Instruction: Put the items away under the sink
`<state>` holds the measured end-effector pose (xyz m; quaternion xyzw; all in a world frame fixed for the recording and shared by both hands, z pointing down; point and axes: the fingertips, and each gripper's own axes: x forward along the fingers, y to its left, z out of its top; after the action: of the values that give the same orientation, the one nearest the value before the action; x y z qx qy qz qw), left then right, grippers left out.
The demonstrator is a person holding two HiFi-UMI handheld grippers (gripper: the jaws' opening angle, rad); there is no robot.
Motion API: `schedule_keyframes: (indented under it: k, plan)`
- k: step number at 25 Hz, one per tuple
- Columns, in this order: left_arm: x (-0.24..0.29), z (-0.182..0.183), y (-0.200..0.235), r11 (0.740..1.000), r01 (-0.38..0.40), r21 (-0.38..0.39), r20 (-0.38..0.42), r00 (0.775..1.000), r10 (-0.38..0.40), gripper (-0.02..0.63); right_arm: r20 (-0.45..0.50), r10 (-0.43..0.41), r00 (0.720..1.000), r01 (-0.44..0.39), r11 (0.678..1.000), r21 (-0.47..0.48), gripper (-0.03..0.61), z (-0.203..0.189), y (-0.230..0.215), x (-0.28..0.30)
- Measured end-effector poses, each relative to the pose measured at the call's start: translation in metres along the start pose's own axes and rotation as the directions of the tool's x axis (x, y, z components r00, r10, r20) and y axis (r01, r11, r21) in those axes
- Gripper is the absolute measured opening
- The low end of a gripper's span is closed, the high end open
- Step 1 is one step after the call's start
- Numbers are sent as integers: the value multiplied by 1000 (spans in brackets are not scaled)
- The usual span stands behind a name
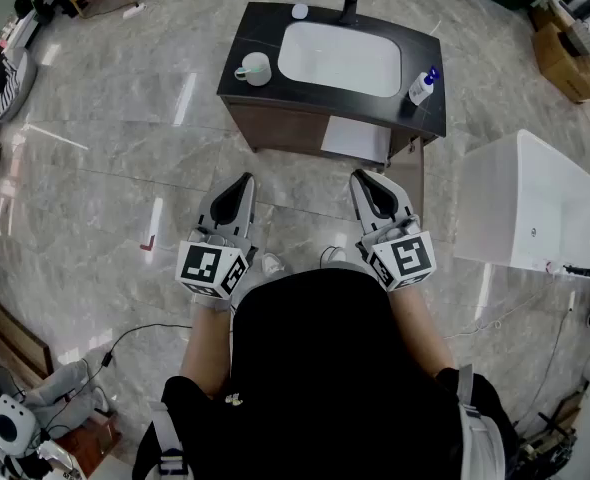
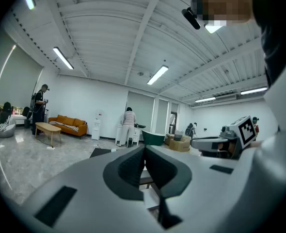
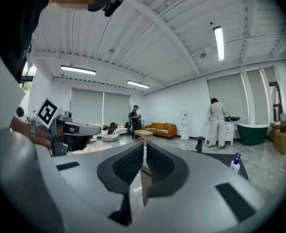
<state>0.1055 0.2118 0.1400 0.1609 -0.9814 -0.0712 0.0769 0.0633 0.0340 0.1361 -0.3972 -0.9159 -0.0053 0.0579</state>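
Note:
The sink cabinet [image 1: 265, 33] has a dark top and a white basin, and stands on the floor ahead of me. On its top are a pale mug [image 1: 256, 68] at the left, a spray bottle [image 1: 422, 86] with a blue head at the right, and a small white disc [image 1: 300, 11] beside the black tap [image 1: 350, 2]. A cabinet door [image 1: 417, 173] at the right front looks open. My left gripper [image 1: 245, 181] and right gripper [image 1: 360, 179] are held side by side short of the cabinet, both shut and empty. The bottle [image 3: 236, 162] also shows in the right gripper view.
A large white box [image 1: 531, 206] stands to the right of the cabinet, and a cardboard box [image 1: 567, 56] lies further back. Cables trail on the floor at the lower right. People, a sofa [image 2: 70, 124] and a green tub [image 3: 252, 133] are far off in the room.

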Motion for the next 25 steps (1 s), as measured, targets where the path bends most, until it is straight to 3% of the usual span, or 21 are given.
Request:
schedule_keyframes:
  k: [8,14,20,25]
  plan:
    - [-30,-8,29,999,-5,-39,-4,1000,5,21,-14,2,1000,-2,1000,3,41,-2,32,15]
    - [-64,-14,65,999,-4,-51,-18,1000,3,21,29,6,1000,-8,998,69,43,2,63,35]
    - [-89,-39,98,997,15,-78,-76,997,-21,23,-16,-52,999,53,996,65,43,-12,87,44]
    - [-80,-48,112,993,10,-115,-80,997,-19,22,-40,-86,995,90,992,87,43,-20,72,55]
